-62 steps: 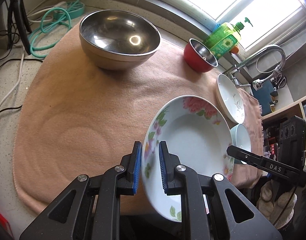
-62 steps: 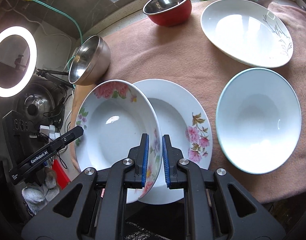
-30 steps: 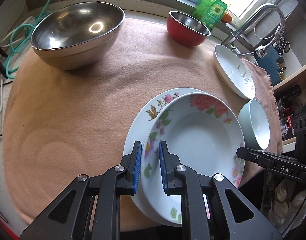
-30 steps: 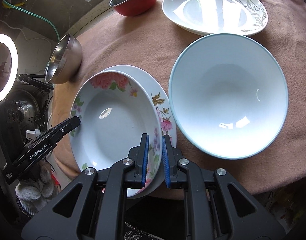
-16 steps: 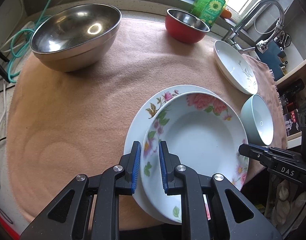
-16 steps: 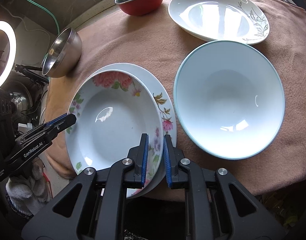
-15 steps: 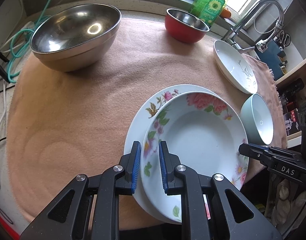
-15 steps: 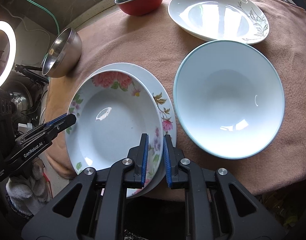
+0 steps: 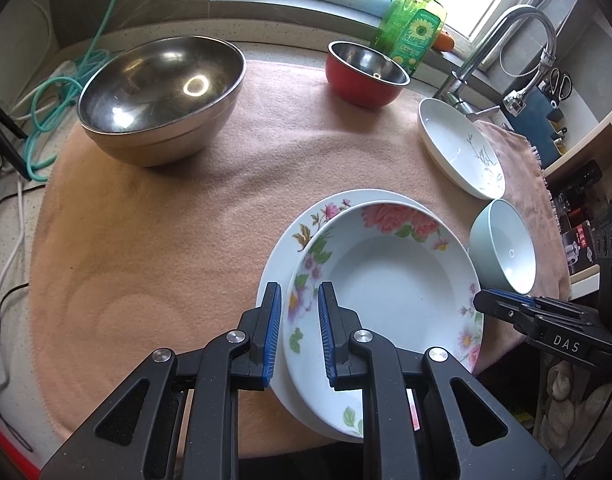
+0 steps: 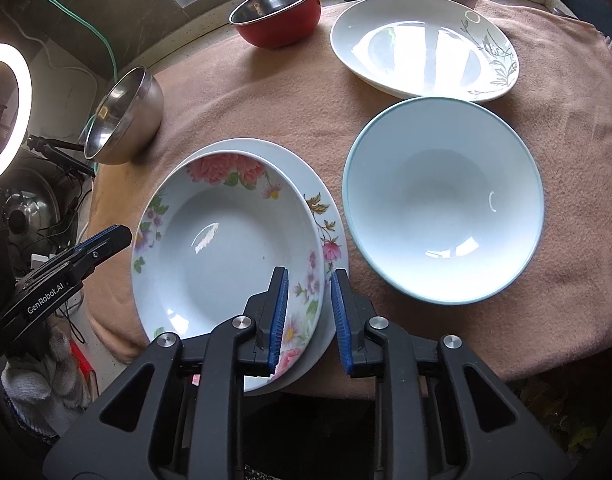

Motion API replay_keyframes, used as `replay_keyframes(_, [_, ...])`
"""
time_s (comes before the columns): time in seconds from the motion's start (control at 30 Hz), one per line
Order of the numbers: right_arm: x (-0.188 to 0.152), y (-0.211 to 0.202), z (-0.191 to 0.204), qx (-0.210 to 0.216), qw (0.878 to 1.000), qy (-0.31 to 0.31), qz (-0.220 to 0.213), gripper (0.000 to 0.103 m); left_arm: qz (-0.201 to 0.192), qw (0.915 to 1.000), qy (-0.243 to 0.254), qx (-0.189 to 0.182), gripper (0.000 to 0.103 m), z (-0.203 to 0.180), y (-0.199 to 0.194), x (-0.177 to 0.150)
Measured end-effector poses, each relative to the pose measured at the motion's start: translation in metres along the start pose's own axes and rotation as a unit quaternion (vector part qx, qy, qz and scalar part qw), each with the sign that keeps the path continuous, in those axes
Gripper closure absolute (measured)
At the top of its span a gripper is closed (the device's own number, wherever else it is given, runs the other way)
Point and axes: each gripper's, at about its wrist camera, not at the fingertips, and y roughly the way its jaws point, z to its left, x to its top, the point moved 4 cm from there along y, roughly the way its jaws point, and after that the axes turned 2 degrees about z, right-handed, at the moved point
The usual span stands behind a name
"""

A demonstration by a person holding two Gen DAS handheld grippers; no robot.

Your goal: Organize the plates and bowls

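The left gripper [image 9: 299, 332] is straddling the left rim of the rose-patterned plate [image 9: 390, 292] with its jaws narrowly parted, pads clear of the rim. The right gripper [image 10: 308, 316] is doing likewise at the plate's near right rim, jaws slightly apart. The plate is sitting on a wider floral plate [image 10: 326, 216] on the pink cloth [image 9: 165, 220]. A pale blue bowl [image 10: 442, 200] is lying just right; a white plate [image 10: 422, 60], red bowl [image 10: 277, 16] and steel bowl [image 9: 161, 96] are standing farther off.
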Motion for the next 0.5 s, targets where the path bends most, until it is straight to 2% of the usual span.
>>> replay_keyframes(0.17, [-0.007, -0.023, 0.006, 0.013, 1.000, 0.003, -0.022, 0.080, -0.020, 0.9997, 0.001, -0.015, 0.087, -0.003, -0.018, 0.009])
replay_keyframes(0.23, [-0.011, -0.033, 0.011, 0.019, 0.999, 0.000, -0.031, 0.074, -0.028, 0.9993, 0.005, -0.023, 0.087, -0.009, -0.024, 0.012])
replay_keyframes(0.3, [-0.016, -0.045, 0.015, 0.028, 0.999, 0.000, -0.044, 0.062, -0.035, 0.9988, 0.012, -0.032, 0.087, -0.014, -0.030, 0.014])
replay_keyframes(0.43, [-0.020, -0.069, 0.015, 0.030, 0.997, 0.011, -0.073, 0.061, -0.032, 0.9979, 0.017, -0.054, 0.087, -0.021, -0.032, 0.016])
replay_keyframes(0.5, [-0.020, -0.082, 0.011, 0.026, 0.996, 0.018, -0.087, 0.054, -0.031, 0.9971, 0.020, -0.067, 0.084, -0.024, -0.035, 0.017])
